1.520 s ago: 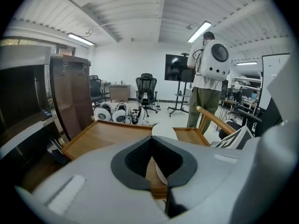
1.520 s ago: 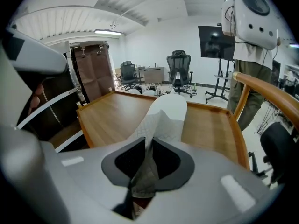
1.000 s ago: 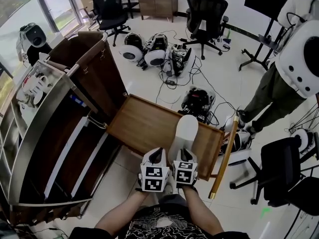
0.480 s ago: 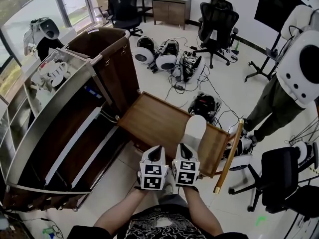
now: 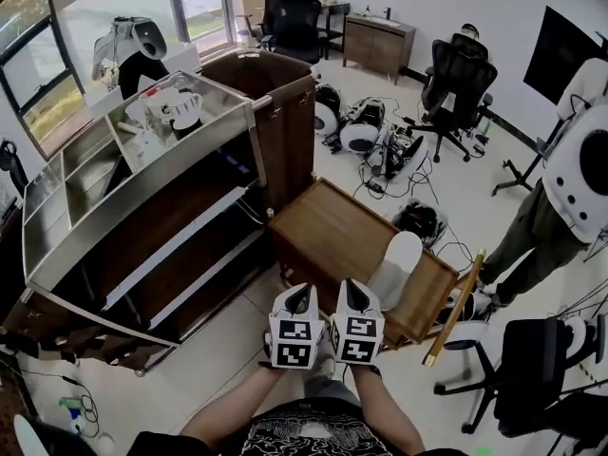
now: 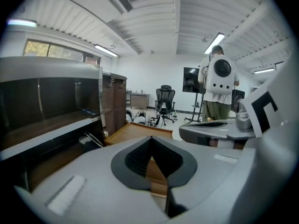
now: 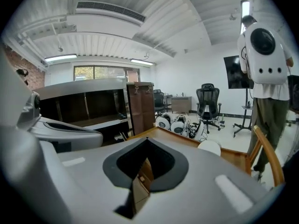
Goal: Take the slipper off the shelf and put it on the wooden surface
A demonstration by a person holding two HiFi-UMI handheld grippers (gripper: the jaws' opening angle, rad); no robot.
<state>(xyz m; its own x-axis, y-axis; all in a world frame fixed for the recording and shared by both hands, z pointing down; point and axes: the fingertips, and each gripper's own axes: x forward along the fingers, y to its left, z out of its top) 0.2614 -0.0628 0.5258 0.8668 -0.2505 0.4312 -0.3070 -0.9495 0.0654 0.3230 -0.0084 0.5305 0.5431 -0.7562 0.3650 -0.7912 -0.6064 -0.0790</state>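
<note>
While the left hand-held gripper (image 5: 298,293) and right hand-held gripper (image 5: 350,289) hover side by side at the near edge, the white slipper (image 5: 397,266) lies on the wooden surface (image 5: 323,231), toward its right end. Left jaws: together, empty. Right jaws: just been closing, now pressed together, nothing between. Dark shelf (image 5: 152,217) stands left, possibly mugs on top. Office chairs (image 5: 463,74), cabled gear (image 5: 380,141) and a person (image 5: 560,207) ring the room.

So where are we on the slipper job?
Done: the slipper lies on the wooden surface, clear of the shelf. In hand: nothing. The left gripper is shut and empty. The right gripper has just been closing its jaws, with nothing between them. Both sit at the surface's near edge, not touching the slipper. Left: nothing that shows; it looks finished.
</note>
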